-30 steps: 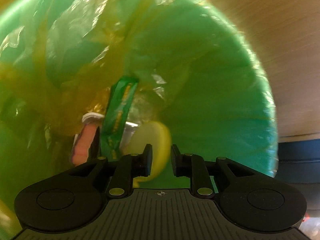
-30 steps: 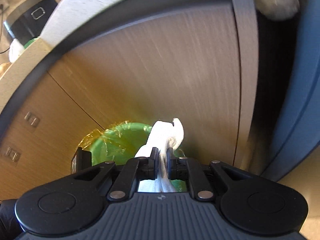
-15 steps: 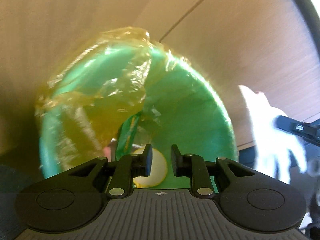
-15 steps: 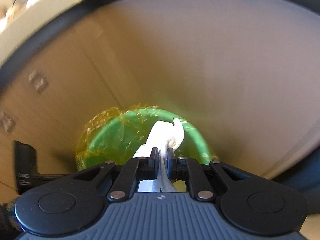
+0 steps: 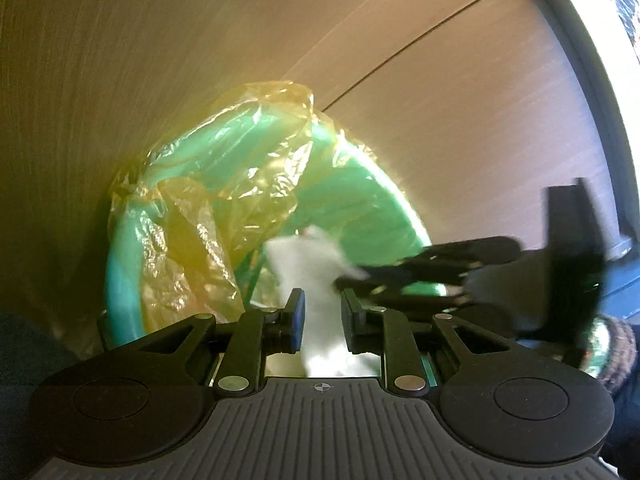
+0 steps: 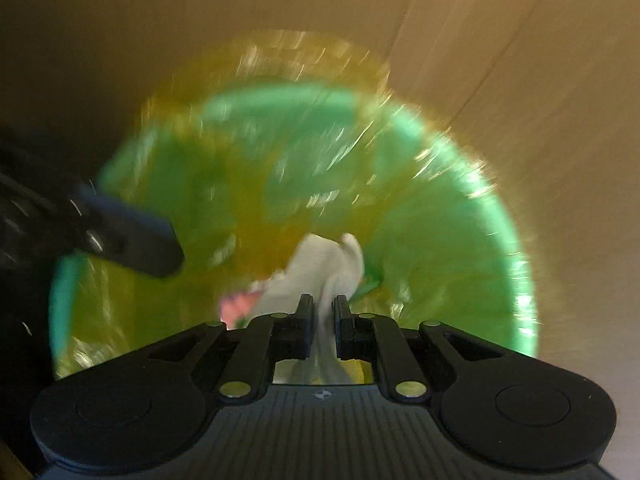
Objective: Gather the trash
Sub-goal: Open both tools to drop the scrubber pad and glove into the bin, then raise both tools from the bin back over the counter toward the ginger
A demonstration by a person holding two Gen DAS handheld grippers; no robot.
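Observation:
A green trash bin [image 5: 360, 204] lined with a yellow plastic bag [image 5: 224, 216] stands against a wooden cabinet. My right gripper [image 6: 323, 312] is shut on a crumpled white tissue [image 6: 320, 264] and holds it over the bin's mouth [image 6: 440, 240]. In the left wrist view the tissue [image 5: 308, 264] and the right gripper [image 5: 440, 268] reach in from the right. My left gripper [image 5: 322, 312] is slightly open and empty, just above the bin's near rim. A pink scrap [image 6: 236, 304] lies inside the bin.
Wooden cabinet fronts [image 5: 200, 40] rise right behind the bin. The left gripper's fingers [image 6: 120, 236] show dark at the left edge of the right wrist view. A sleeve cuff [image 5: 616, 340] is at the far right.
My left gripper has pulled back out of the bin. My right gripper has moved with the tissue from beside the cabinet to over the bin's opening.

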